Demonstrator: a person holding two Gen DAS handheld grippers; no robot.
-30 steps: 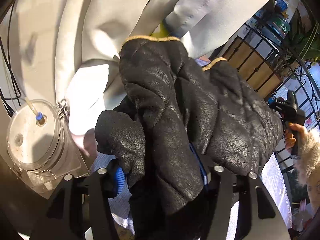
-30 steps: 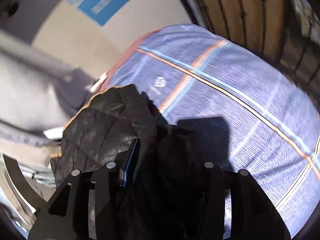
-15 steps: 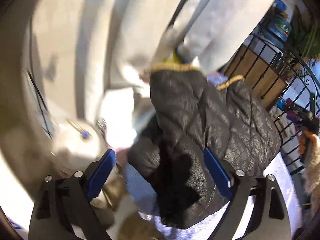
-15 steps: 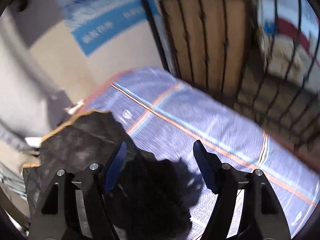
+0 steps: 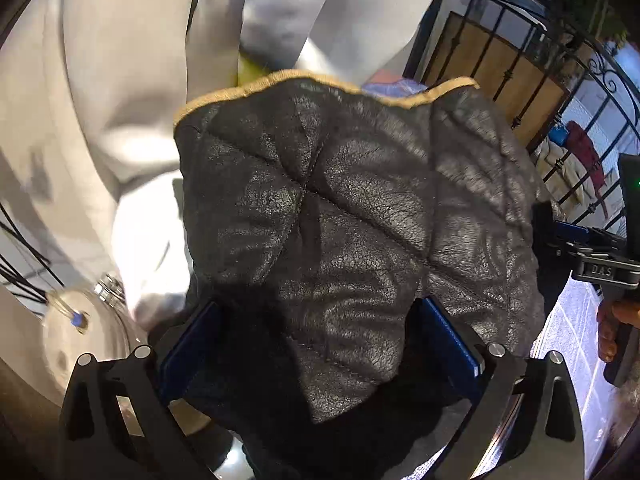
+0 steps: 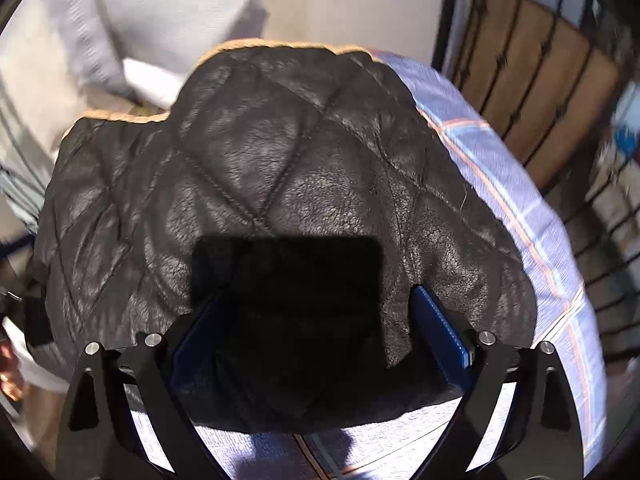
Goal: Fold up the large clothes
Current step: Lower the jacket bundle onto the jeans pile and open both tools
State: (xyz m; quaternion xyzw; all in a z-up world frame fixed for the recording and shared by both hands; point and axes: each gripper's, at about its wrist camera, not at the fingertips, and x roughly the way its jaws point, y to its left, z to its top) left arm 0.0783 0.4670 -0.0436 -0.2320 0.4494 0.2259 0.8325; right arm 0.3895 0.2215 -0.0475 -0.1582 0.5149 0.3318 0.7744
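The left gripper (image 5: 320, 344) stands over the near edge of the black quilted jacket (image 5: 352, 240) with its jaws spread wide. They have just been opening, and though dark folds lie between the blue pads (image 5: 448, 340), neither pad appears to press on them. I judge this a release: the bundle sits on its own, not hanging from any grip. The jacket lies doubled over on the blue plaid cloth (image 6: 520, 184), its tan-trimmed hem (image 5: 320, 78) turned away toward pale grey fabric (image 5: 120, 80), probably someone's clothing, though blur leaves this uncertain. A round clear container (image 5: 80, 336) sits to the left, apart from the work. The right gripper (image 6: 320, 344) is likewise splayed over the same garment, jaws just opened, nothing pinched. Its own shadow falls square on the leather. The fold looks laid down, so both tools are freed for the next one.
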